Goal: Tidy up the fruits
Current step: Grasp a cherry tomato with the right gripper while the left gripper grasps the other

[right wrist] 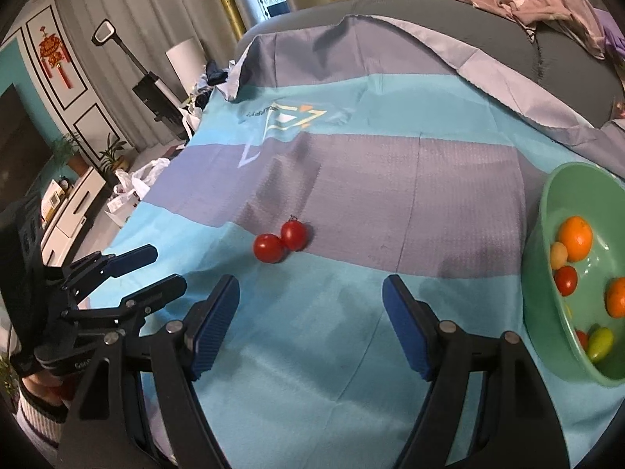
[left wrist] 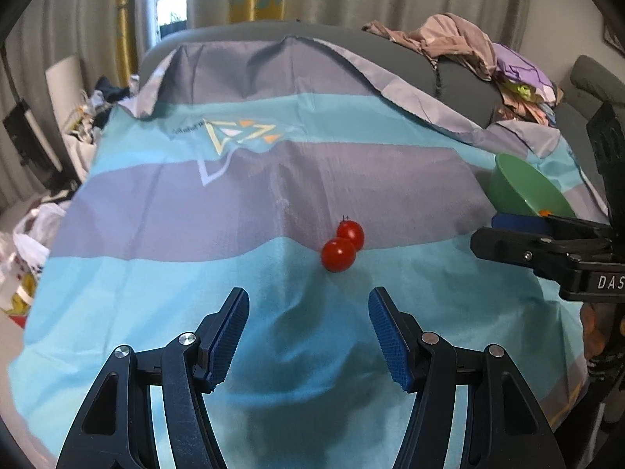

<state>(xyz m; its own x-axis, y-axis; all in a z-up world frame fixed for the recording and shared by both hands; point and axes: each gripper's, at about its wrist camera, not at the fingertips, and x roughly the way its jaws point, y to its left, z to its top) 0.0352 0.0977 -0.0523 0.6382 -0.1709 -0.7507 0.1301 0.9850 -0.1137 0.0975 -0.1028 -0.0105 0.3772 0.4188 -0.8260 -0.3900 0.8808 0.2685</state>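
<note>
Two red cherry tomatoes touch each other on the striped blue and grey cloth: the near one (left wrist: 338, 254) (right wrist: 268, 248) and the far one (left wrist: 350, 233) (right wrist: 293, 235). My left gripper (left wrist: 308, 305) is open and empty, a little short of them. My right gripper (right wrist: 310, 293) is open and empty, to the right of the tomatoes; it shows from the side in the left wrist view (left wrist: 508, 230). A green bowl (right wrist: 547, 211) (left wrist: 515, 183) at the right holds oranges (right wrist: 575, 237), a red tomato (right wrist: 565, 280) and other small fruits.
The cloth (left wrist: 195, 234) covers a grey sofa-like surface with a clothes pile (left wrist: 468, 47) at the back right. Bags and clutter (left wrist: 23, 250) lie on the floor to the left. The left gripper also shows in the right wrist view (right wrist: 148, 269).
</note>
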